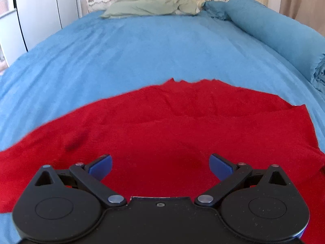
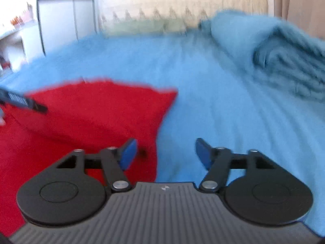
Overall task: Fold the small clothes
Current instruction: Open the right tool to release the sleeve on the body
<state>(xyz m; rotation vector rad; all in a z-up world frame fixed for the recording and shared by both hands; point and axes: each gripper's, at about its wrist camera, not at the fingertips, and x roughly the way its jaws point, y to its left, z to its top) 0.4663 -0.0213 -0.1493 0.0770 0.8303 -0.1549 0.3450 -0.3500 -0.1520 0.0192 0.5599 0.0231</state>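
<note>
Red knit garment lies spread on the blue bedspread, its long axis running crosswise to both grippers, one folded edge on the far side towards the pillow. Left gripper hangs over it, jaws wide apart, cloth below the gap, nothing clamped. Right gripper also stands parted and empty; the garment's right edge lies under its left finger, bare bedspread beneath the other.
</note>
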